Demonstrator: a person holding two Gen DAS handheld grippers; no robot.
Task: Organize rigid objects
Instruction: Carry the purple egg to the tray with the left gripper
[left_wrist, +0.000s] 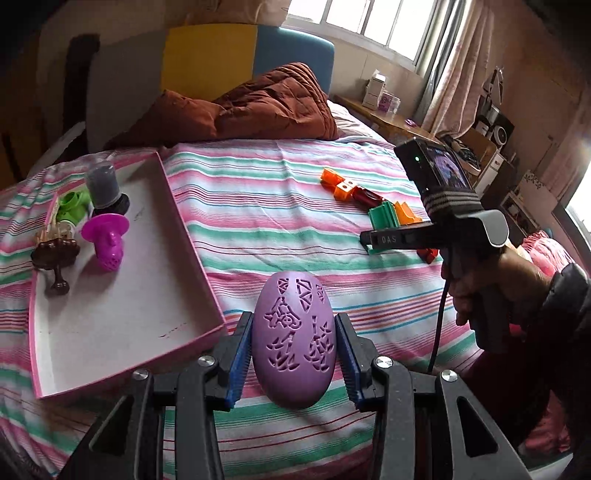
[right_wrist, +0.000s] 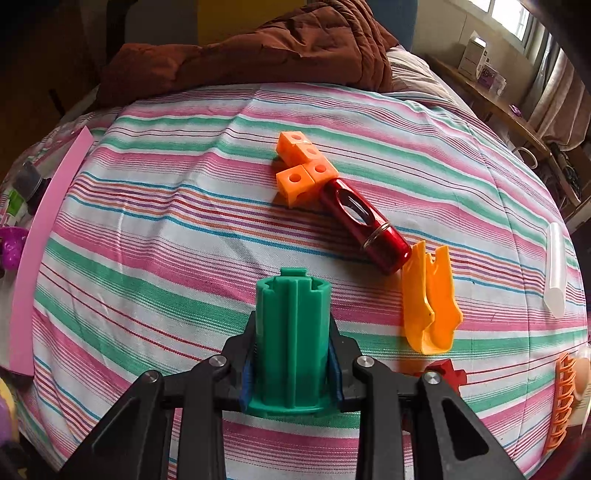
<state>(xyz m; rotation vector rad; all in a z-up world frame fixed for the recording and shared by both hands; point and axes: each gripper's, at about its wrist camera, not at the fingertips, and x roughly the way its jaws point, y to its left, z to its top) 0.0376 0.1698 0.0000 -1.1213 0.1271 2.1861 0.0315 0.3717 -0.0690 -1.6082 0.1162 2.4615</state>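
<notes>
A purple carved egg (left_wrist: 293, 339) lies on the striped bed between the fingers of my left gripper (left_wrist: 293, 354); a small gap shows on each side, so the jaws stand open around it. My right gripper (right_wrist: 291, 369) is shut on a green ribbed cylinder (right_wrist: 291, 332); it also shows in the left wrist view (left_wrist: 384, 221). A pink-rimmed white tray (left_wrist: 192, 258) lies left, holding a magenta piece (left_wrist: 105, 236), a green piece (left_wrist: 74, 203), a dark grey bottle (left_wrist: 103, 184) and a brown stand (left_wrist: 55, 254).
Orange cubes (right_wrist: 303, 166), a red tube (right_wrist: 365, 225), an orange scoop (right_wrist: 428, 302), a red piece (right_wrist: 448, 371), a clear tube (right_wrist: 556, 273) and an orange comb-like piece (right_wrist: 561, 398) lie on the bed. A brown quilt (left_wrist: 258, 103) lies at the head.
</notes>
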